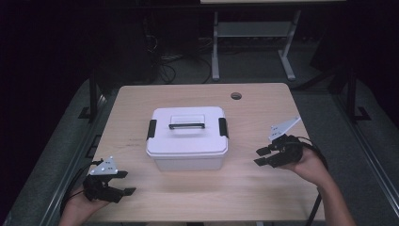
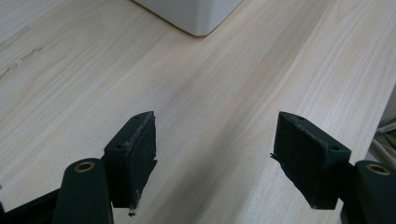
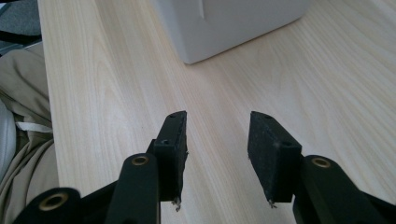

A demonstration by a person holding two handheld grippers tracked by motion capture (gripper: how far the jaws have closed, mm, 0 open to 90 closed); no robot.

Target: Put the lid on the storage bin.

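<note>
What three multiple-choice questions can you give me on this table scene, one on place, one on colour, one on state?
1. Where is the white box?
A. mid-table
B. on the floor
C. in a hand

2. What colour are its side latches?
A. red
B. black
C. yellow

3. How is the lid?
A. off
B. on the box
C. propped upright

Answers:
1 A, it sits on the table between the left tool and right tool.
2 B, both clips look black.
3 B, it covers the box, handle on top.
</note>
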